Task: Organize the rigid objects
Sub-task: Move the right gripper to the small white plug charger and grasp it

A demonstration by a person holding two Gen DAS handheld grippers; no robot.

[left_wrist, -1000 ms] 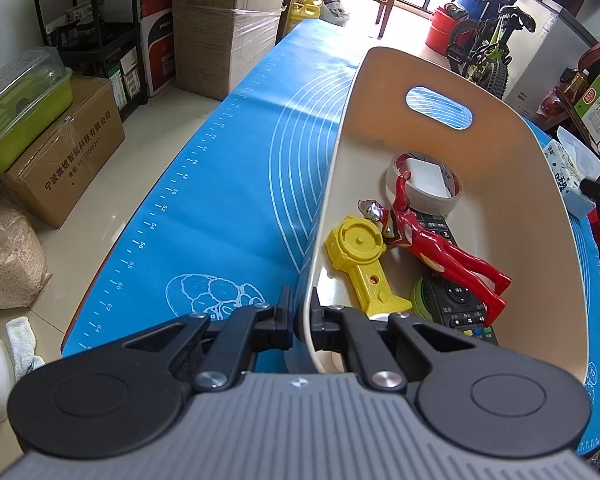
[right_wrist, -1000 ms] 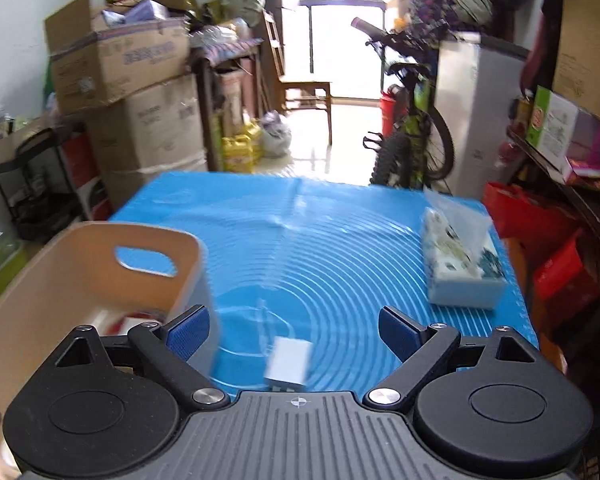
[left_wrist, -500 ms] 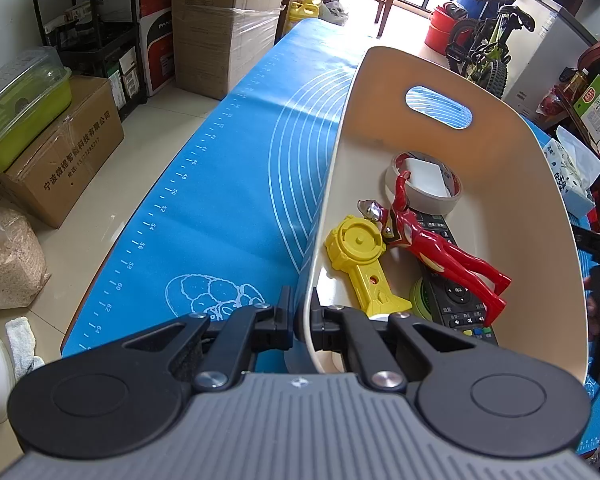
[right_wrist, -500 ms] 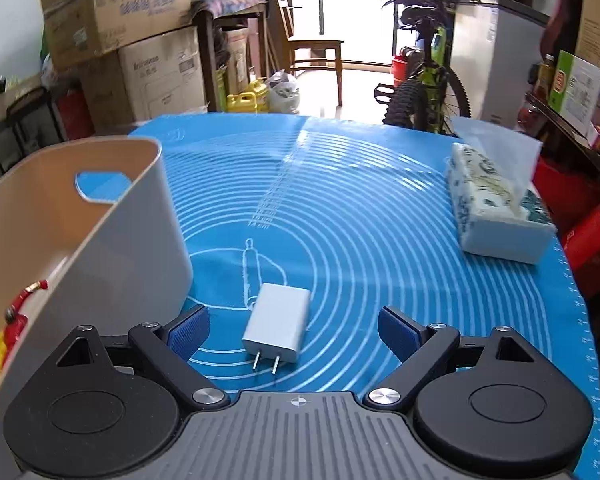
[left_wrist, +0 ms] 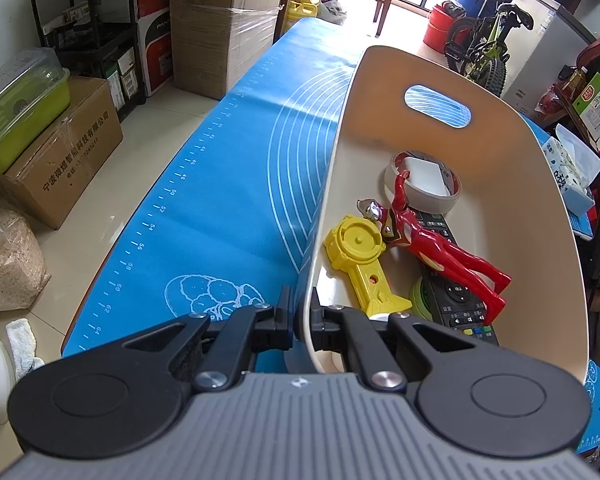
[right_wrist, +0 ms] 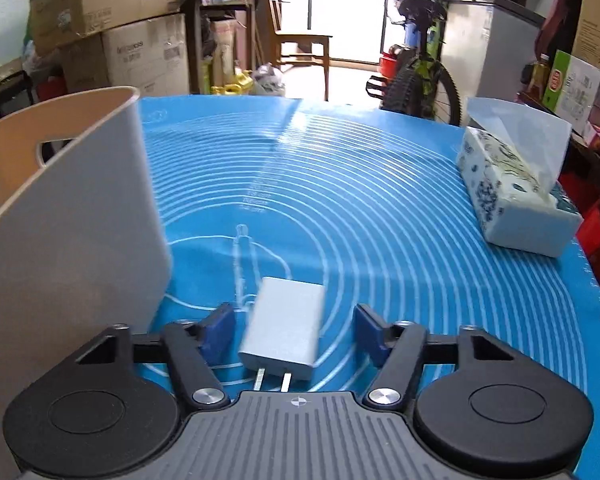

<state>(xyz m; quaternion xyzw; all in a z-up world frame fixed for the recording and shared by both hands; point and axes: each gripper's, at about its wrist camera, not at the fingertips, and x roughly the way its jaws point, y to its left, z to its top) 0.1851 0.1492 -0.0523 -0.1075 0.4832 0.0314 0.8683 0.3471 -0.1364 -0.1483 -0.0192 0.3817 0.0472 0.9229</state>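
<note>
The left gripper points steeply downward, its jaws pinched nearly together. The right gripper angles down, its jaws closing, pads still apart.

A lived-in home, with one room used as storage. Stacked cardboard boxes stand on a pale tiled floor beside a black shelf rack. A bicycle leans by a white chest freezer, a wooden chair stands before a bright doorway, and a tissue pack lies on the desk's blue baking mat.
</note>
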